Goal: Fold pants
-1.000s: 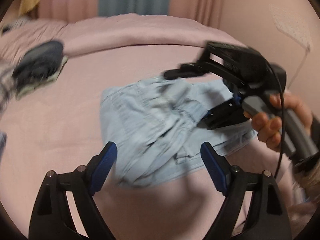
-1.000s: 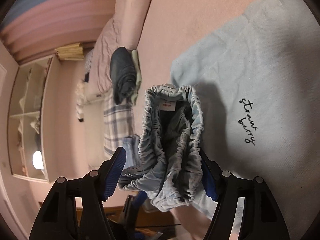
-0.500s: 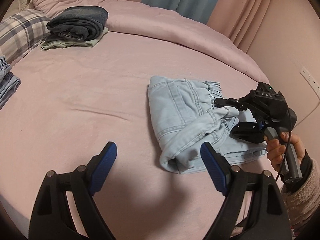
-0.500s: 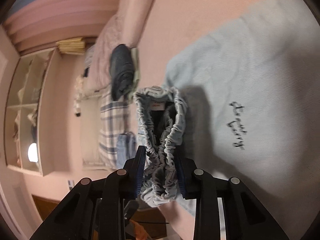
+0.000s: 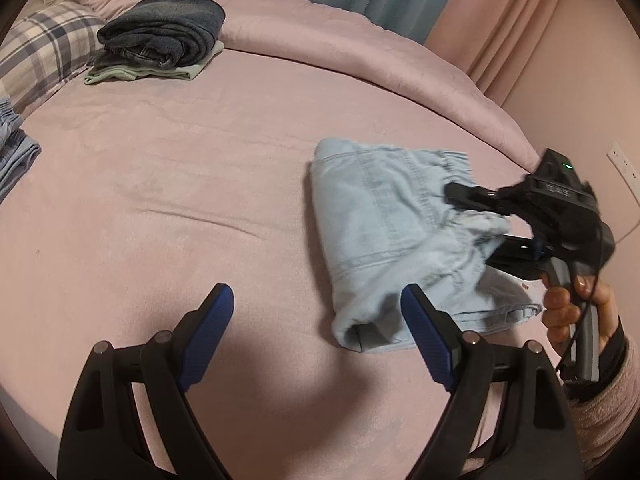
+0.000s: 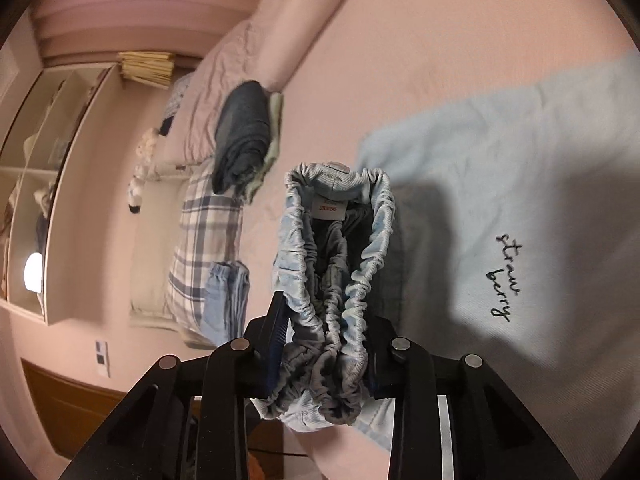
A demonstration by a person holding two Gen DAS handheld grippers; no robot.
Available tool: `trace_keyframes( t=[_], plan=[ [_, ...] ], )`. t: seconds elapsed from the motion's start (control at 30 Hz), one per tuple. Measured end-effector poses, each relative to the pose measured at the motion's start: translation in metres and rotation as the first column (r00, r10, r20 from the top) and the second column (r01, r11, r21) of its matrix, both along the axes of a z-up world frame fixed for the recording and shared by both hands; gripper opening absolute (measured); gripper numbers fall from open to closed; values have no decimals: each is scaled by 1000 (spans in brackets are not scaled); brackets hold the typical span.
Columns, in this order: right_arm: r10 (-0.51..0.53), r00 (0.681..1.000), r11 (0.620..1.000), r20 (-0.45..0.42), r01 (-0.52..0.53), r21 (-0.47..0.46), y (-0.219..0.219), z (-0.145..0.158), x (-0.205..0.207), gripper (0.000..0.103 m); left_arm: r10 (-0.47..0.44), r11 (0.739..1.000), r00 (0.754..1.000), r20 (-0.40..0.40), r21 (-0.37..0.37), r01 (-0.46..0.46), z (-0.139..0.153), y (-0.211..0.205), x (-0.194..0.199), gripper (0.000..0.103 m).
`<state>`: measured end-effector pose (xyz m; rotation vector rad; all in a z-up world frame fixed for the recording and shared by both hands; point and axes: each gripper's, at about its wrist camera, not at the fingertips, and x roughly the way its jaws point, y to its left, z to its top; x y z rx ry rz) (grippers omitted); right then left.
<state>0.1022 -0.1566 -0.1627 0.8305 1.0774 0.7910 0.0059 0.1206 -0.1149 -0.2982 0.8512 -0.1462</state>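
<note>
Light blue pants [image 5: 384,224] lie folded on the pink bed [image 5: 200,200], right of centre in the left wrist view. My right gripper [image 5: 486,226] is shut on their gathered elastic waistband [image 6: 332,280], which bunches between its jaws in the right wrist view, white size label showing. The pant fabric with black "strawberry" script [image 6: 505,276] lies flat beyond it. My left gripper [image 5: 316,336] is open and empty, above the bed just left of the pants' near folded end.
A stack of folded dark jeans on a green garment [image 5: 160,36] sits at the far left of the bed. A plaid pillow [image 5: 36,56] and striped blue clothes [image 5: 12,152] lie at the left edge. Curtains and a wall stand behind.
My right gripper closed on the waistband and stays shut on it. My left gripper drew back from the pants, still open. The pants now lie folded flat.
</note>
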Motion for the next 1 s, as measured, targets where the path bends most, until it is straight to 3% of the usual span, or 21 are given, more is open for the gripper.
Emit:
trace_keyframes(
  t=[0.43, 1.0],
  plan=[
    [-98, 992, 995, 86, 95, 38, -50, 27, -30, 34, -26, 1000, 1000, -4, 11, 26, 4, -10, 7, 85],
    [-233, 967, 971, 100, 227, 68, -80, 26, -50, 33, -55, 998, 998, -12, 34, 55, 5, -20, 14, 85]
  ],
)
